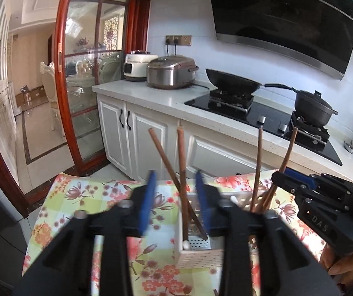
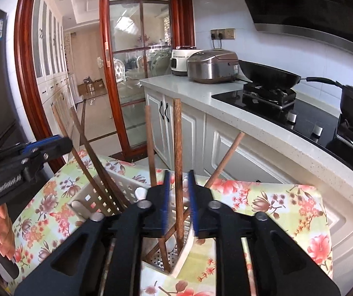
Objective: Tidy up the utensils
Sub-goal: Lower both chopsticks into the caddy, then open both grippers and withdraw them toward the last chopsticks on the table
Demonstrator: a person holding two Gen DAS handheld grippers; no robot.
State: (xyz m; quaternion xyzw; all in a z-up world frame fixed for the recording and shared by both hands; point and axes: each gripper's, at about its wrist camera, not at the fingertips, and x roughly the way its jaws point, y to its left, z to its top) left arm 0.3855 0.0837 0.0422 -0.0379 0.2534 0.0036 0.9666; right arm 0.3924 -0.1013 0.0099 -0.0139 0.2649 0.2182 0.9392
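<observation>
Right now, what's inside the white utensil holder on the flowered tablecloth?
Wooden chopsticks stand leaning inside the white utensil holder, over a perforated metal floor. Black hand-held gripper bodies cover much of the holder, so whether anything else lies inside cannot be seen.

A table [image 1: 82, 197] is being covered by a floral cloth [image 2: 262, 197] of pink and orange blossoms on green-yellow checks. A white perforated utensil holder [image 1: 201, 254] is being carried directly on the cloth, with brown wooden chopsticks [image 1: 182, 172] being held upright inside it.
</observation>
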